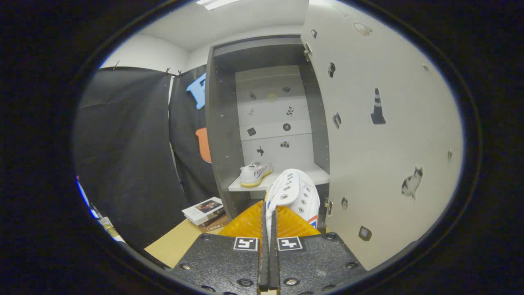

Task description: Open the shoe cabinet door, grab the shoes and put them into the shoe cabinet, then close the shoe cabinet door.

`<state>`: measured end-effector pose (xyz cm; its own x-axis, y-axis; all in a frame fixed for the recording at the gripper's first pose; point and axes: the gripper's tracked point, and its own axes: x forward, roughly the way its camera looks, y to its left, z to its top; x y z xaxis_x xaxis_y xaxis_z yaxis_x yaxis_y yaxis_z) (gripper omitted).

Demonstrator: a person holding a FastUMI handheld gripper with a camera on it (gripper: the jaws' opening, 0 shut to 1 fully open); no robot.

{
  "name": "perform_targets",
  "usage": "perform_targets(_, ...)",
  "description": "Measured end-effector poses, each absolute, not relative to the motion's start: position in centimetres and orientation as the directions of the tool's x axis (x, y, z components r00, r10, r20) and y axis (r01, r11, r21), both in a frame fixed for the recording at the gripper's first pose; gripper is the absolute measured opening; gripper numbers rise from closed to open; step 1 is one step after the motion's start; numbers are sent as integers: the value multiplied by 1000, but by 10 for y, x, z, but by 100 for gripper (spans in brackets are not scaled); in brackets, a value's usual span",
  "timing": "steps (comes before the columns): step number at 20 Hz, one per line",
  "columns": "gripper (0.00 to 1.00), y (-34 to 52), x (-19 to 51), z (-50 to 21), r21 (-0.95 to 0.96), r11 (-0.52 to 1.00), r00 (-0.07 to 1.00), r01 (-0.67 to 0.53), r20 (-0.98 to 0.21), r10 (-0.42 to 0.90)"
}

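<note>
Between hand-held gripper (269,229) fingers, white shoe (295,192) clamped

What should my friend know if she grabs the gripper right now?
Gripper: shut on a white sneaker, pinching its edge, shoe sticking out ahead of the fingers.
Shoe cabinet: door swung open.
Other sneaker already sits on the shelf inside.
Done: door opened, one shoe stowed.
Left: set the held shoe on the shelf beside its pair, let go, close the door.

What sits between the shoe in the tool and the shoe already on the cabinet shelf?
Nothing: in the gripper view, only bare shelf separates the held shoe, pinched by the tool, from the shelved shoe.
</note>
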<state>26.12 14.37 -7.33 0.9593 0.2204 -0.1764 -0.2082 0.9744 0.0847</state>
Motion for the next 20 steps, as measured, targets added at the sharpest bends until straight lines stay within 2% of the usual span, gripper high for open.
perform_targets(10,4,139,361,30,10,992,987,-126,-103,126)
perform_targets(20,4,148,490,35,-42,995,989,-92,-121,86)
